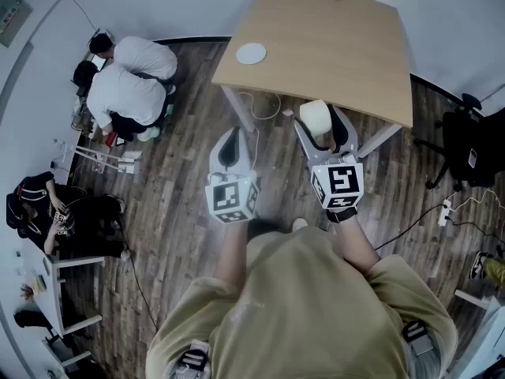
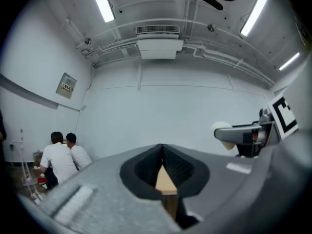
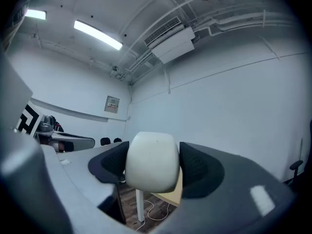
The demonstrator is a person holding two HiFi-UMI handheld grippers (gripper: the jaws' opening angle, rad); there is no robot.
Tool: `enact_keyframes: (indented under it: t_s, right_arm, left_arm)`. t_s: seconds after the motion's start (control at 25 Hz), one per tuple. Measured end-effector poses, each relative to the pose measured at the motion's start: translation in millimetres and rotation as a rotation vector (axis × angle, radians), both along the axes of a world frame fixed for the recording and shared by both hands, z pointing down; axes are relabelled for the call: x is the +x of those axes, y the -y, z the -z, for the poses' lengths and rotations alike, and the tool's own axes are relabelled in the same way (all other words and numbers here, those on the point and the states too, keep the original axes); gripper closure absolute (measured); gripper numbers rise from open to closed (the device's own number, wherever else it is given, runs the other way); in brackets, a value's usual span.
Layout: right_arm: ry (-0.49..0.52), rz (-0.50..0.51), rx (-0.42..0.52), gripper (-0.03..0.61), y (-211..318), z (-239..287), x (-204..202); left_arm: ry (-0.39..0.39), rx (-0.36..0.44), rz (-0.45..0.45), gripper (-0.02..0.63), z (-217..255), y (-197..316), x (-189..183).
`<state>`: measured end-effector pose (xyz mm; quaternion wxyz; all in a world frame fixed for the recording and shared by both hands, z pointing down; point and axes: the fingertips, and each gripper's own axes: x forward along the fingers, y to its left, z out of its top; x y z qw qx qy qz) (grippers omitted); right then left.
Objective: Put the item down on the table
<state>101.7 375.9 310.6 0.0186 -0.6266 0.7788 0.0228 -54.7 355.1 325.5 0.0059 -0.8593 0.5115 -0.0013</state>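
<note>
Wooden worktop (image 1: 331, 46) lies just ahead of the jaws. The right gripper (image 1: 325, 133) is nearer, clamping the white rounded item (image 3: 151, 162) by the worktop's front edge. The left gripper (image 1: 230, 150) hangs behind, jaws together, empty.

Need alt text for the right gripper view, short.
The right gripper clamps a rounded off-white object between its dark padded jaws, held up against a white wall. Below it show a wooden table corner and plank floor; the left gripper sits at far left.
</note>
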Motion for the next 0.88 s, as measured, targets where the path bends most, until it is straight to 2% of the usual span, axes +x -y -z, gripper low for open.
enact_keyframes:
  t_s: [0.4,0.64,0.88]
  right_arm:
    - [0.108,-0.107,-0.050,0.249,-16,-20,50]
    - [0.127,-0.089,-0.073,0.249,-3,-37,40]
    - [0.136,-0.087,-0.092,0.249,44,-46,23]
  left_arm:
    - [0.048,-0.015,-0.057,0.611,-6,-21,45]
    - [0.058,-0.043,-0.058,0.611,-23,-14,42]
    - [0.037,-0.050,-0.072,0.611,-28,36,30]
